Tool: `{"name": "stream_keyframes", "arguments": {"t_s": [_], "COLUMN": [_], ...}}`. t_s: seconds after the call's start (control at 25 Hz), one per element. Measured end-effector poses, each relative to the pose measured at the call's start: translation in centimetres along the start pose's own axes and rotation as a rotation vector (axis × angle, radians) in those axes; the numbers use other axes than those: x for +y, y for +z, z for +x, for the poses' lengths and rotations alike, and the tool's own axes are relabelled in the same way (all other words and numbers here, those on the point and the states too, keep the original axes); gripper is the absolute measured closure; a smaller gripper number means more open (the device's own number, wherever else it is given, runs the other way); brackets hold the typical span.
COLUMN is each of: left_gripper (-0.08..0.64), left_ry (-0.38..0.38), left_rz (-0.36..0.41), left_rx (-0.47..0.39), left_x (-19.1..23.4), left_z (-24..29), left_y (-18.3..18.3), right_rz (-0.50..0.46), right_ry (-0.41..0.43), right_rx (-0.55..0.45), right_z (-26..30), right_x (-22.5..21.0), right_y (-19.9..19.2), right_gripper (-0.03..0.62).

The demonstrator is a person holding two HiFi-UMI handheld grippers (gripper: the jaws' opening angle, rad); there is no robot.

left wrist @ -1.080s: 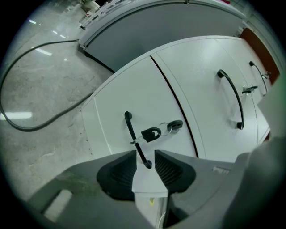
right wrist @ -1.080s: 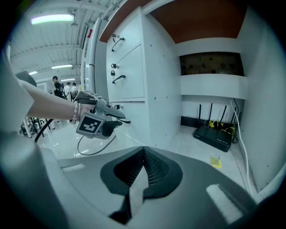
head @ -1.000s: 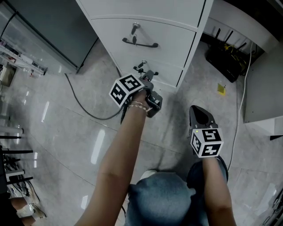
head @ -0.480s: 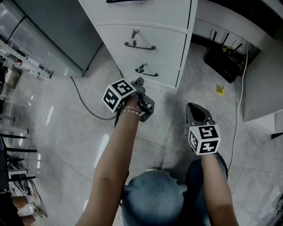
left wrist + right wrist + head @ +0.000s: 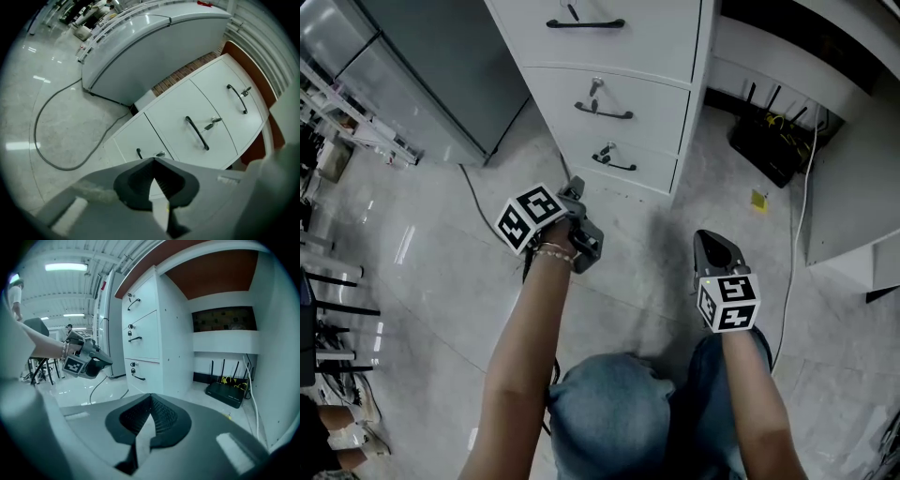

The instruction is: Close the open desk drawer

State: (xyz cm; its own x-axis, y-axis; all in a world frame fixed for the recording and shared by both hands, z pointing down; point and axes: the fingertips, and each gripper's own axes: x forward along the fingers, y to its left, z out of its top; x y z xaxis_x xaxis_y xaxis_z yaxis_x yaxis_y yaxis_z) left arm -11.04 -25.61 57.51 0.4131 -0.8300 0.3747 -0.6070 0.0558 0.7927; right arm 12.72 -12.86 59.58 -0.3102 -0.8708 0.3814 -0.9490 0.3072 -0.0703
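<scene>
The white drawer cabinet [image 5: 623,89] has three drawer fronts, and all of them sit flush with its face. The bottom drawer [image 5: 630,159] carries a black handle [image 5: 612,162] and a small key. My left gripper [image 5: 573,191] hangs over the floor a short way in front of that drawer, shut and empty. In the left gripper view its tips [image 5: 153,160] point at the bottom drawer [image 5: 136,138]. My right gripper [image 5: 711,238] is further right and nearer the person, also shut and empty. In its own view, my right gripper [image 5: 151,395] faces the cabinet [image 5: 145,333] and the left gripper [image 5: 106,361].
A black cable [image 5: 483,220] curls over the tiled floor left of the cabinet. A grey appliance [image 5: 441,66] stands beside it. A black router [image 5: 769,141] with wires sits under the desk at right, with a white cable [image 5: 797,234] hanging. The person's knees are below.
My left gripper has drawn back from the bottom drawer's front, toward the person and to the left. The right gripper has barely shifted. The view now takes in the top drawer.
</scene>
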Motion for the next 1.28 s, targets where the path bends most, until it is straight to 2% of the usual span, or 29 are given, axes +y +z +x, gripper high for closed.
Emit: {"name": "stream_keyframes", "arguments": {"t_s": [0.36, 0.52, 0.76, 1.08, 1.28], "left_gripper": [0.561, 0.561, 0.561, 0.561, 0.561], "left_ry": [-0.008, -0.018, -0.052, -0.055, -0.042], "left_rz": [0.082, 0.188, 0.307, 0.515, 0.74], "left_rx": [-0.007, 0.001, -0.047, -0.118, -0.151], "left_x": [-2.3, -4.3, -7.4, -10.2, -12.4], "left_z": [-3.0, -4.5, -7.3, -11.2, -14.0], "left_y": [1.2, 1.8, 3.3, 4.3, 4.3], "right_rz": [-0.019, -0.04, -0.076, -0.135, -0.164], "right_ry": [0.032, 0.063, 0.107, 0.165, 0.18], "right_rx": [-0.022, -0.049, -0.094, -0.163, -0.209], "right_z": [-1.4, -2.0, -2.8, -4.2, -5.2], "right_x": [-0.1, 0.7, 2.4, 4.5, 4.9], "right_y": [4.0, 6.3, 10.0, 14.5, 17.4], "right_gripper": [0.594, 0.594, 0.594, 0.594, 0.594]}}
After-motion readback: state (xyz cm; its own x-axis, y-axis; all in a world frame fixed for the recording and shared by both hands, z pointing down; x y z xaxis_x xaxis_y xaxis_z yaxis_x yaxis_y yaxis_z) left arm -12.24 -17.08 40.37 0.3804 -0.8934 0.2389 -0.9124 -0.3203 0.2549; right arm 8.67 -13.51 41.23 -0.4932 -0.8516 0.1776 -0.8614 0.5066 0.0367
